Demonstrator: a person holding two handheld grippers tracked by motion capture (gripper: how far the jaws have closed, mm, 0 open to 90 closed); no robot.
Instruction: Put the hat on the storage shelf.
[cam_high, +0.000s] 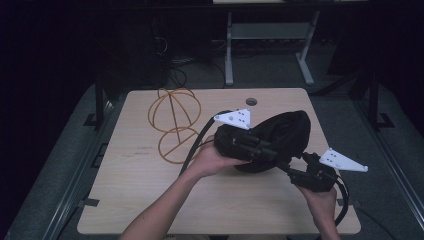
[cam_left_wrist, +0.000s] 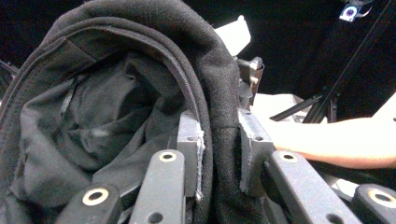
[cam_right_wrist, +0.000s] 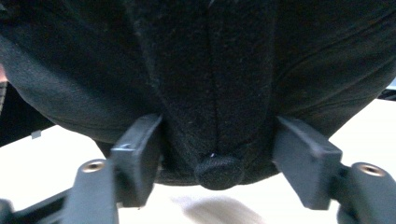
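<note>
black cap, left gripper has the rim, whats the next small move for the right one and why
Probably close the right gripper on the black cap's crown. Its jaws stand open on either side of the top button without pinching the cloth, while the left gripper is clamped on the rim, so the cap hangs from one grip.

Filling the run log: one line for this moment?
left tool: shut on black cap rim | right tool: open around cap crown | wire hat stand: bare

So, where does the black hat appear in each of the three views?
High view: black hat, right of center, held above the table.
Left gripper view: fills left half, rim pinched between the jaws.
Right gripper view: upper frame, top button low.
Shared landmark: the table.
</note>
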